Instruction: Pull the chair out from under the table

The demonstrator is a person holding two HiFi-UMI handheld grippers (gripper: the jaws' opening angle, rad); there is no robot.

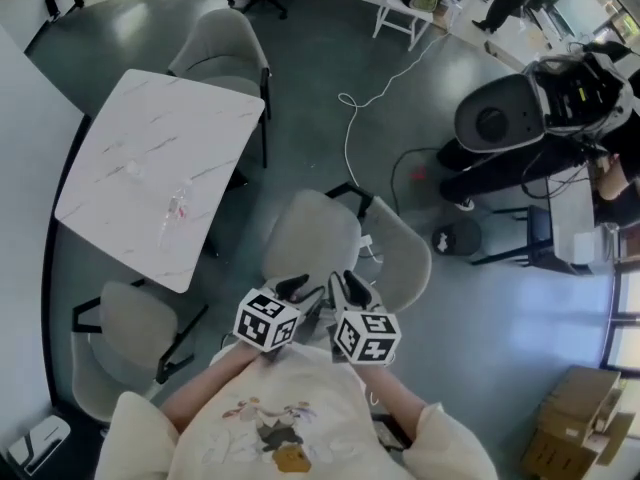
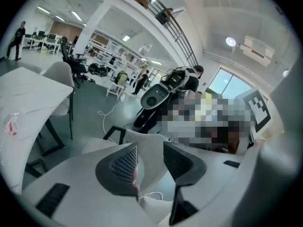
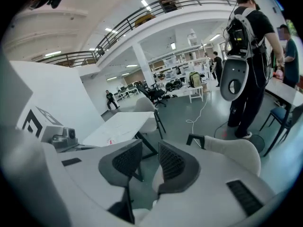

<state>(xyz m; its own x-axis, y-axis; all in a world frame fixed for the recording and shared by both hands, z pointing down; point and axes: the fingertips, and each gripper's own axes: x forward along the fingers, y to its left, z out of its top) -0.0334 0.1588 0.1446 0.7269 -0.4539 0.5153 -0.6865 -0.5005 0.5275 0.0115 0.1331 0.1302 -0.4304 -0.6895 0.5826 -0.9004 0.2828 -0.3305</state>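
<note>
The pale grey chair (image 1: 318, 230) stands on the floor to the right of the white marble table (image 1: 160, 158), its curved back (image 1: 405, 258) toward me. Held close to my chest just above the chair's near edge, my left gripper (image 1: 293, 288) and right gripper (image 1: 347, 286) touch nothing. In the left gripper view the left gripper (image 2: 150, 150) is open, with the chair (image 2: 151, 162) seen beyond the gap. The right gripper (image 3: 150, 150) is open too, nothing between its pads; the chair's back (image 3: 236, 152) lies to its right and the table (image 3: 123, 124) behind.
A second grey chair (image 1: 225, 48) sits at the table's far end and a third (image 1: 130, 328) at its near end. A white cable (image 1: 350, 128) runs over the floor. A person carrying a large grey device (image 1: 500, 113) stands at the right. A cardboard box (image 1: 580, 418) sits at the lower right.
</note>
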